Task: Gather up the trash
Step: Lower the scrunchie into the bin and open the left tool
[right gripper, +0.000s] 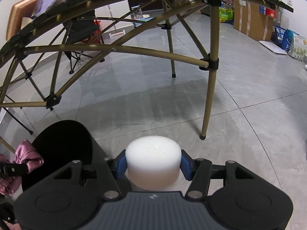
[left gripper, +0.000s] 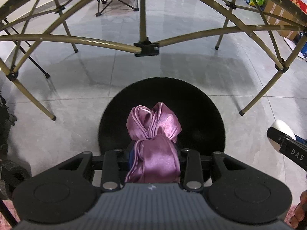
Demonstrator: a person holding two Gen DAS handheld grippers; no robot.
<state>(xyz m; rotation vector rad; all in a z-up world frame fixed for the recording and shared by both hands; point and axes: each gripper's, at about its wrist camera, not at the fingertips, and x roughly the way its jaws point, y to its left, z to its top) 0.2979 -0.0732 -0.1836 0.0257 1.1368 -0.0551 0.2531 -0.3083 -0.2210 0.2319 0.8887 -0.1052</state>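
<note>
So at this point your left gripper (left gripper: pixel 153 153) had its fingers clamped on the cloth (left gripper: pixel 153 132), a shiny purple satin bundle, bunched and folded, poking out past the fingertips. It hung right over the bin (left gripper: pixel 201 115), a round black one sitting on the floor (left gripper: pixel 76 88) near the desk (left gripper: pixel 145 47) frame. Your right gripper (right gripper: pixel 153 164) had its fingers squeezed on the foam (right gripper: pixel 153 159), a white, stubby cylinder with a slightly pitted top, held over bare floor just right of the bin (right gripper: pixel 63 134).

What could've gone wrong, I reckon: satin is slippery and floppy, so if you let go while part of it was draped over the gripper body, it could've snagged on the fingers or slid off sideways and landed on the floor instead of in the bin. The loose end nearer you looked like it lay on the gripper, so I'd guess that was the real risk.

The foam's the other one. It's light, and it wasn't over the bin at all, so an early release would've dropped it on the tiles, where it could've rolled under the desk legs. The two grippers were also close together, so crowding over one opening might've bumped them.
</note>
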